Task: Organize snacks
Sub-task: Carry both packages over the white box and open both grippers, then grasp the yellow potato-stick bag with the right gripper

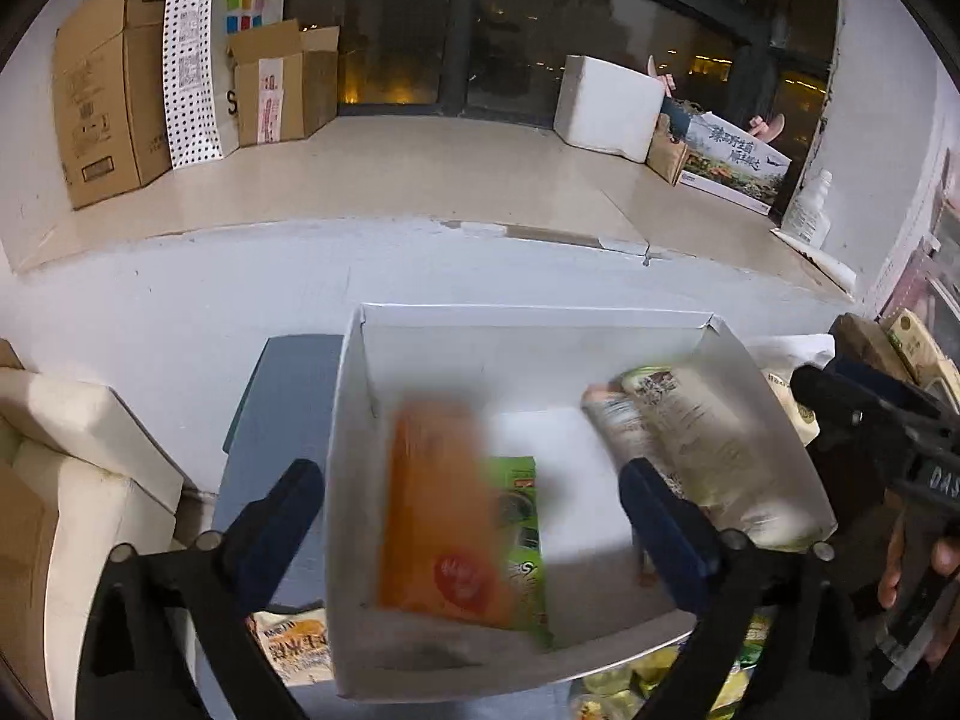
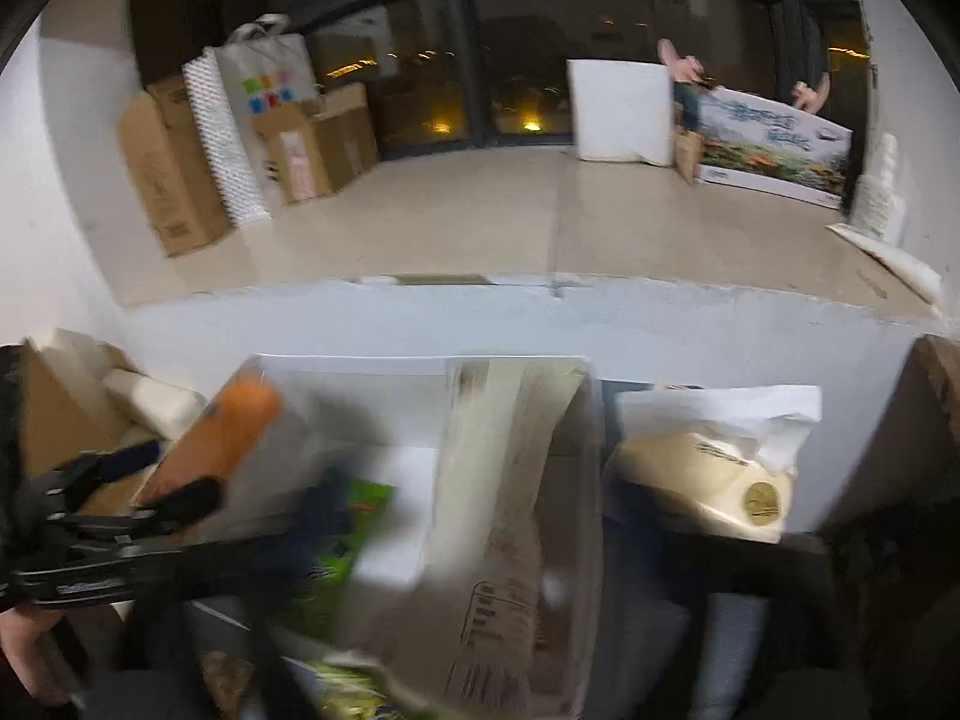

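Note:
A white cardboard box (image 1: 636, 315) sits in front of me. Inside it an orange packet (image 1: 441, 510), motion-blurred, lies over a green snack pack (image 1: 521, 516), and a pale long packet (image 1: 699, 444) leans along the right wall. My left gripper (image 1: 474, 516) is open above the box, one finger outside its left wall, the other inside. The right gripper (image 1: 870, 414) shows at the right edge. In the right wrist view the box (image 2: 360, 363), orange packet (image 2: 222, 438), green pack (image 2: 354, 516) and pale packet (image 2: 504, 480) are blurred. My right gripper (image 2: 516, 546) is open and empty.
A cream bag with a gold seal (image 2: 714, 480) and white paper lie right of the box. More snack packs (image 1: 294, 642) lie on the blue-grey surface (image 1: 282, 396) around it. Cardboard boxes (image 1: 108, 90) and a white foam box (image 1: 606, 102) stand on the far floor.

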Demonstrator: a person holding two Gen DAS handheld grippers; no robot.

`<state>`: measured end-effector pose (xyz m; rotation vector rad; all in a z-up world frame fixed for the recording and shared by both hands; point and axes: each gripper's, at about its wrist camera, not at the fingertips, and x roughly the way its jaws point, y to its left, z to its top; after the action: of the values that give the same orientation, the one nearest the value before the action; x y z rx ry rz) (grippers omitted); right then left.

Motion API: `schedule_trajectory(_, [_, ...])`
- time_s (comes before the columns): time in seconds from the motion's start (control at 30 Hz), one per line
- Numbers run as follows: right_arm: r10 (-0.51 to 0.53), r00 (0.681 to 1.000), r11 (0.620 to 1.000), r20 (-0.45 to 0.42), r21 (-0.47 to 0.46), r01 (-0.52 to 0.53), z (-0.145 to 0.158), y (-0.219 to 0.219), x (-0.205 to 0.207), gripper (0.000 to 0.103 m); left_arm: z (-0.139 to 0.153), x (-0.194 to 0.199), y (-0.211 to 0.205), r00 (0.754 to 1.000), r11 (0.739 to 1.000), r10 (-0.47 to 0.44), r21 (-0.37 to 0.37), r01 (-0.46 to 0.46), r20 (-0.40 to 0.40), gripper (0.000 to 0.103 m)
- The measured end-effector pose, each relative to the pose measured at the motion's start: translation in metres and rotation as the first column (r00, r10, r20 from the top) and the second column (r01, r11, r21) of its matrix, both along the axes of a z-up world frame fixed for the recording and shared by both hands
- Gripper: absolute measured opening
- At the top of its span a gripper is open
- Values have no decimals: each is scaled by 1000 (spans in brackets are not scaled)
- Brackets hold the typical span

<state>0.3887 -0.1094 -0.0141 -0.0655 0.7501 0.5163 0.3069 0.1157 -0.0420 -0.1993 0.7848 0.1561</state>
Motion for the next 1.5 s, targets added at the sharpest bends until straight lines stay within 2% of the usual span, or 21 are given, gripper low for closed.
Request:
schedule_trajectory(0.1, [-11, 1000, 999, -16, 30, 12, -2, -7, -3, 103, -3, -5, 2, 1000, 1000, -8, 2, 8, -14, 103])
schedule_trajectory(0.33, [35, 999, 997, -13, 69, -34, 3, -14, -30, 103, 4, -37, 2, 1000, 1000, -11, 4, 11, 21, 103])
schedule_trajectory(0.47, [78, 997, 987, 14, 137, -79, 14, -26, -69, 103, 13, -78, -5, 996, 998, -52, 31, 50, 76, 103])
schedule_trajectory(0.67, [164, 985, 962, 51, 213, -172, 18, -53, -157, 103, 17, -161, -20, 982, 992, -125, 51, 119, 139, 103])
schedule_trajectory(0.73, [180, 981, 956, 68, 223, -190, 13, -61, -185, 103, 16, -190, -23, 979, 990, -138, 57, 131, 147, 103])
schedule_trajectory(0.83, [168, 984, 957, 62, 227, -178, -4, -72, -219, 103, 11, -227, -26, 976, 990, -142, 29, 139, 168, 103])
schedule_trajectory(0.9, [191, 982, 952, 4, 243, -187, -22, -74, -234, 103, 5, -252, -29, 975, 991, -134, 12, 134, 177, 103])
schedule_trajectory(0.97, [208, 977, 959, -45, 205, -195, -38, -69, -243, 103, 1, -266, -33, 977, 992, -123, 22, 121, 177, 103])
schedule_trajectory(1.07, [189, 981, 973, -29, 140, -183, -50, -63, -251, 103, -6, -281, -36, 978, 994, -112, 23, 110, 174, 103])
schedule_trajectory(1.17, [173, 984, 976, -30, 138, -167, -53, -61, -247, 103, -9, -289, -35, 978, 993, -112, -11, 116, 177, 103])
schedule_trajectory(1.37, [147, 987, 984, -68, 116, -138, -59, -54, -224, 103, -11, -294, -34, 979, 995, -93, -13, 97, 182, 103])
schedule_trajectory(1.5, [136, 987, 989, -83, 70, -131, -64, -42, -200, 103, -10, -296, -38, 979, 996, -88, 19, 86, 183, 103])
